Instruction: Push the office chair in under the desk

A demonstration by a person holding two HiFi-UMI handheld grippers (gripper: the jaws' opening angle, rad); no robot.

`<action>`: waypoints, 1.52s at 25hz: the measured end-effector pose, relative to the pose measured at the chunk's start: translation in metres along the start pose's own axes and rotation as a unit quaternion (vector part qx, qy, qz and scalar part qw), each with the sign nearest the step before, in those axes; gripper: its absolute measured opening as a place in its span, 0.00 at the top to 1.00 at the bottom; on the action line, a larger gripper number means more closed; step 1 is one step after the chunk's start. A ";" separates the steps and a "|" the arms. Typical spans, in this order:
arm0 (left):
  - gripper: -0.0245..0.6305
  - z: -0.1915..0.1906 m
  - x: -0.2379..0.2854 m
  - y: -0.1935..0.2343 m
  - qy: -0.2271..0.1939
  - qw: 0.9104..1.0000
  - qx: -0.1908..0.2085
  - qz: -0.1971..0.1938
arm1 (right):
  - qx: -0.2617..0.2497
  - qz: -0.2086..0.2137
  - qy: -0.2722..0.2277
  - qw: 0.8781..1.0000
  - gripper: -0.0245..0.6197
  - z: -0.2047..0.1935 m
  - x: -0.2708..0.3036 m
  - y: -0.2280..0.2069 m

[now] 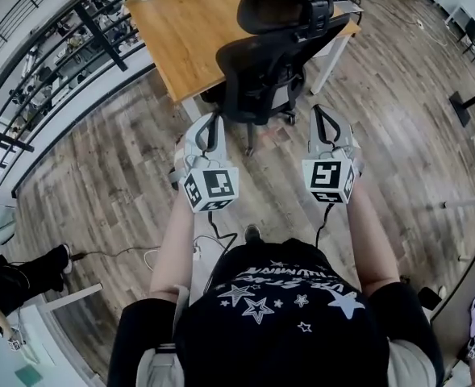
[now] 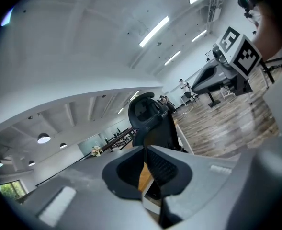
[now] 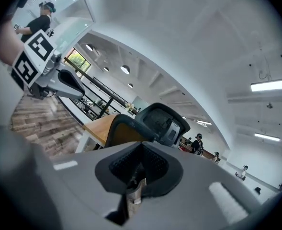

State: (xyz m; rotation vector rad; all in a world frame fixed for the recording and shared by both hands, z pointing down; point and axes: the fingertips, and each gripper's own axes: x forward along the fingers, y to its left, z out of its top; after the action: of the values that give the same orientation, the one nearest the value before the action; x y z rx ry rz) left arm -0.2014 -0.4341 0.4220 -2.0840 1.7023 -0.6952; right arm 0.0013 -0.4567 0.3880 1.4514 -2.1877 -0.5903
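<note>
The black office chair (image 1: 265,59), with mesh back and headrest, stands at the near corner of the wooden desk (image 1: 190,24), its back turned to me. My left gripper (image 1: 214,121) is shut with nothing between its jaws, just behind the lower left of the chair back. To its right, my right gripper (image 1: 323,113) is also shut and empty, beside the chair's right side. Whether either touches the chair I cannot tell. In the left gripper view the chair (image 2: 149,121) rises beyond the closed gripper (image 2: 144,150). The right gripper view shows the chair (image 3: 156,121) and desk (image 3: 98,126) past its closed gripper (image 3: 141,151).
A black railing (image 1: 35,71) runs along the left over a lower level. A cable (image 1: 152,252) lies on the wood floor near my feet. A person's dark legs (image 1: 19,276) show at the lower left. Table bases (image 1: 467,103) stand at the right.
</note>
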 end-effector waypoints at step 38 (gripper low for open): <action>0.93 0.095 -0.256 -0.141 -0.024 0.999 -0.024 -0.035 | 0.031 -0.011 -0.011 0.999 0.96 -0.015 -0.296 0.012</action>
State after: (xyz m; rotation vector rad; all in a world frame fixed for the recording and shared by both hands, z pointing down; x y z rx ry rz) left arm -0.0730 -0.1576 0.3868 -2.1850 1.6414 -0.6253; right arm 0.1035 -0.1790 0.3688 1.5101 -2.2278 -0.5531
